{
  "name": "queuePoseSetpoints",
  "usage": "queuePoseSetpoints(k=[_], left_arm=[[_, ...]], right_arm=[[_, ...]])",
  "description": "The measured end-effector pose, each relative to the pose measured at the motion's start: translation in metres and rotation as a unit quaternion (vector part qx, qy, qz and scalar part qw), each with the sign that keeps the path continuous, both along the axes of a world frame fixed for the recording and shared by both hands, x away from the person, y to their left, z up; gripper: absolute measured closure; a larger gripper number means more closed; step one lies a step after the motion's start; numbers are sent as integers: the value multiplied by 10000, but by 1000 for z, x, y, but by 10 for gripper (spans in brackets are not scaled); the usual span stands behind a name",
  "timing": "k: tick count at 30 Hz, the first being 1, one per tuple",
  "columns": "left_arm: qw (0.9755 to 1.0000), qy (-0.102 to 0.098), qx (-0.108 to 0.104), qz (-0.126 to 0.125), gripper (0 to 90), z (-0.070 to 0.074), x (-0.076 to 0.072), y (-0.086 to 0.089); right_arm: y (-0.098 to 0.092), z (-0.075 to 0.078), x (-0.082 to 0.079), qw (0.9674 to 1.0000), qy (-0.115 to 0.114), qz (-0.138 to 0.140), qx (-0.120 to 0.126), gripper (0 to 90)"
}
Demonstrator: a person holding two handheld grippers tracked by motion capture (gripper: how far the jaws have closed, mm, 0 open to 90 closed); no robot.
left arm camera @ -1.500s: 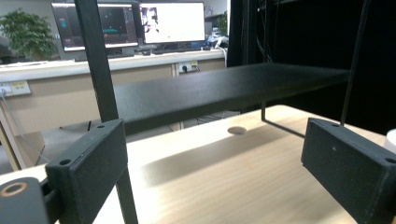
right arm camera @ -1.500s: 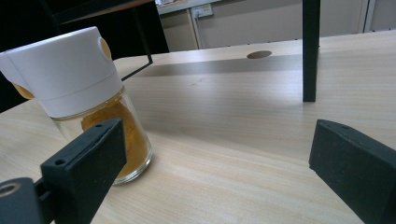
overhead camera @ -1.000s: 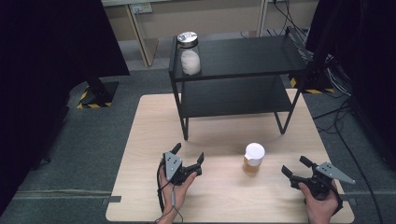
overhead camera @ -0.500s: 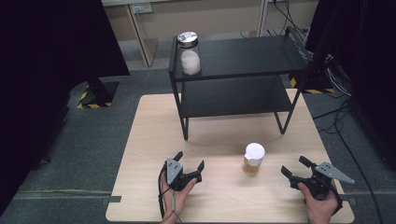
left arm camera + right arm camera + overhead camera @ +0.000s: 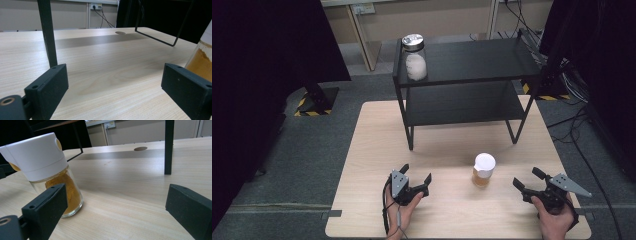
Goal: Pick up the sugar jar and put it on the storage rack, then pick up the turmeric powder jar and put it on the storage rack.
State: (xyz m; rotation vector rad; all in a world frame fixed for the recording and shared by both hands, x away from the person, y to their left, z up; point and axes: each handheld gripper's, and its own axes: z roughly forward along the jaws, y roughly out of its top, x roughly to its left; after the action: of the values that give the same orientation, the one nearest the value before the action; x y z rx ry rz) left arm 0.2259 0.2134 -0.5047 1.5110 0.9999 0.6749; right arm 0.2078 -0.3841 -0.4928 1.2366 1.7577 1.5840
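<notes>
High view: over the last second my left gripper (image 5: 416,178) has slid a little toward the bottom of the frame and settled low on the table (image 5: 372,130), while my right gripper (image 5: 526,179) at the lower right has barely shifted. Both have their jaws spread wide and hold nothing. I read that as neither hand having committed yet; the spice jar (image 5: 483,170) stands untouched, upright on the table just right of the frame's centre, between the two grippers and nearer the right one. In the right gripper view the jar (image 5: 51,172) sits at the left of the frame, partly behind my left-hand jaw, so its base is covered and I cannot tell how close jaw and glass really are. In the left gripper view a sliver of the jar (image 5: 200,56) is cut off by the right edge, its cap out of frame. The black shelf (image 5: 472,60) fills the upper middle of the high view, with a glass jar (image 5: 414,57) at its top left corner; its contents are pale and probably powder or something wadded, too blurred to say.
</notes>
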Motion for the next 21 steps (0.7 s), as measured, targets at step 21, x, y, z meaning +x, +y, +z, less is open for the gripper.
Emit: queuePoseSetpoints(k=[21], left_arm=[[10000,-44,28,-20,66,-1,0,-2]], right_arm=[[0,2,3,9995,-48,255,-183,40]])
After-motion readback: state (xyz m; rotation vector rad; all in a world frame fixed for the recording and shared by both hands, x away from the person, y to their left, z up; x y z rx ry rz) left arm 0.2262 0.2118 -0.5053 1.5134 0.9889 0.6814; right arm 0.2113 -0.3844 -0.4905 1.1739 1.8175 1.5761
